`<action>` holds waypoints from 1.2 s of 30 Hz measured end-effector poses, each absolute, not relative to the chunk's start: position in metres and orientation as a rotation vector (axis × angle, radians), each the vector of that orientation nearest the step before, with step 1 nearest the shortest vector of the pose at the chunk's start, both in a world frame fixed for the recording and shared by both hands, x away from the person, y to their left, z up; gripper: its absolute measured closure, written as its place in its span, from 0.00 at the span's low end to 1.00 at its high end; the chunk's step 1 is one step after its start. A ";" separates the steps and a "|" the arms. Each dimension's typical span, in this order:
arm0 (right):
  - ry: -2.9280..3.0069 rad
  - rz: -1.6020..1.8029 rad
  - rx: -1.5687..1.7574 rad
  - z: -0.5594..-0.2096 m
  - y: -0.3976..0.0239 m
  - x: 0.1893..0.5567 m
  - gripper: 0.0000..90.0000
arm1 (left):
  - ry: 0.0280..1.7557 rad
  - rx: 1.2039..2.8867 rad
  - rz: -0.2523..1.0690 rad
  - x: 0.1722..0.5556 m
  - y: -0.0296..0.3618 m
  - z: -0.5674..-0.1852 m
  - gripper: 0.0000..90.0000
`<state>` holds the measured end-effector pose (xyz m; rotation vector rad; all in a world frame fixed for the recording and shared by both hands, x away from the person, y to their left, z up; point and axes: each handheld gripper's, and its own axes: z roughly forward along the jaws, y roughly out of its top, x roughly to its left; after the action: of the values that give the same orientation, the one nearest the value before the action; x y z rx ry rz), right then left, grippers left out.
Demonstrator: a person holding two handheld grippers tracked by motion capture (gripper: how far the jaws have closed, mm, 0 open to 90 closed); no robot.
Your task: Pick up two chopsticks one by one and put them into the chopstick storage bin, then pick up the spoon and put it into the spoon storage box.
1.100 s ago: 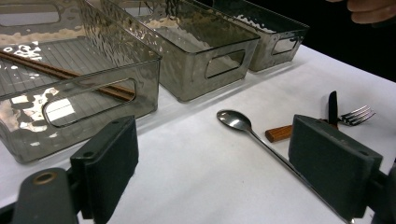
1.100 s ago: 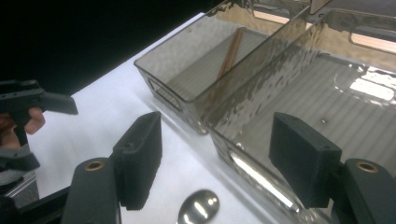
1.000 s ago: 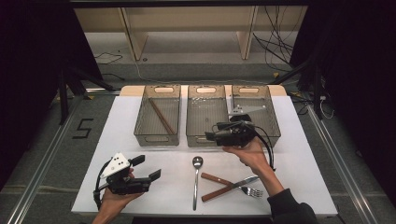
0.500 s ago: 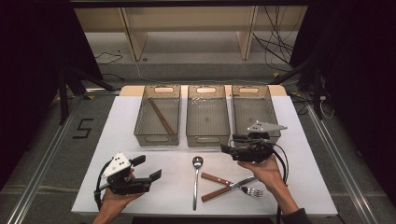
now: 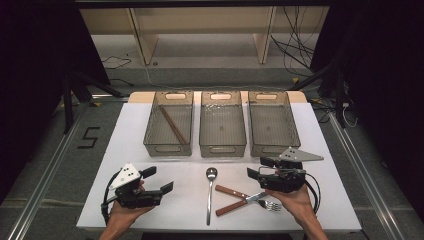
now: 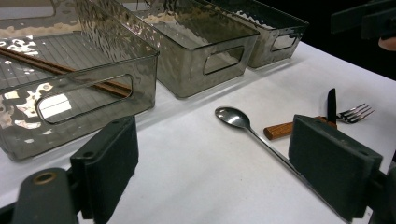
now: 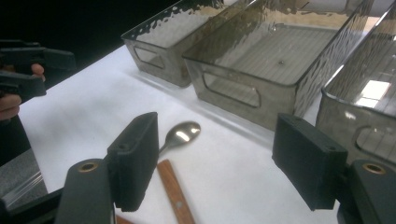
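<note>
On the white table (image 5: pixel 325 150) lie a spoon (image 5: pixel 210 195), a wooden-handled knife (image 5: pixel 234 192) and a wooden-handled fork (image 5: pixel 246 202), the last two crossed. My right gripper (image 5: pixel 257 168) hovers open just right of and above the knife and fork, pointing left, with nothing between its jaws. In the right gripper view the spoon bowl (image 7: pixel 182 133) and a wooden handle (image 7: pixel 175 196) lie below the right gripper (image 7: pixel 219 163). My left gripper (image 5: pixel 159 180) is open and empty at the front left. From the left gripper (image 6: pixel 219 163) I see the spoon (image 6: pixel 238 119) ahead.
Three clear bins stand in a row at the back: the left bin (image 5: pixel 150 135) holds brown chopsticks (image 5: pixel 172 125); the middle bin (image 5: pixel 204 135) and right bin (image 5: pixel 295 132) hold nothing. Bare table lies between the bins and the cutlery.
My right gripper has come back from over the bins toward the table's front, moving right and lower, above the knife and fork. The left gripper has stayed put.
</note>
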<state>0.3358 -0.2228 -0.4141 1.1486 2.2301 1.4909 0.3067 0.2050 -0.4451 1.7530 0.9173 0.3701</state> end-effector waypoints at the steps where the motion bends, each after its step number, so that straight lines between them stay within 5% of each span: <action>1: 2.228 1.489 1.154 -0.416 -0.224 0.334 0.35 | 0.919 1.750 0.367 0.307 0.205 -0.445 0.17; 36: 2.168 1.496 1.179 -0.439 -0.243 0.303 0.32 | 0.922 1.779 0.285 0.313 0.192 -0.445 0.17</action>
<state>0.3027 -0.2433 -0.4394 1.1786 2.1682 1.4956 0.3130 0.1915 -0.4447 1.7793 0.9224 0.2849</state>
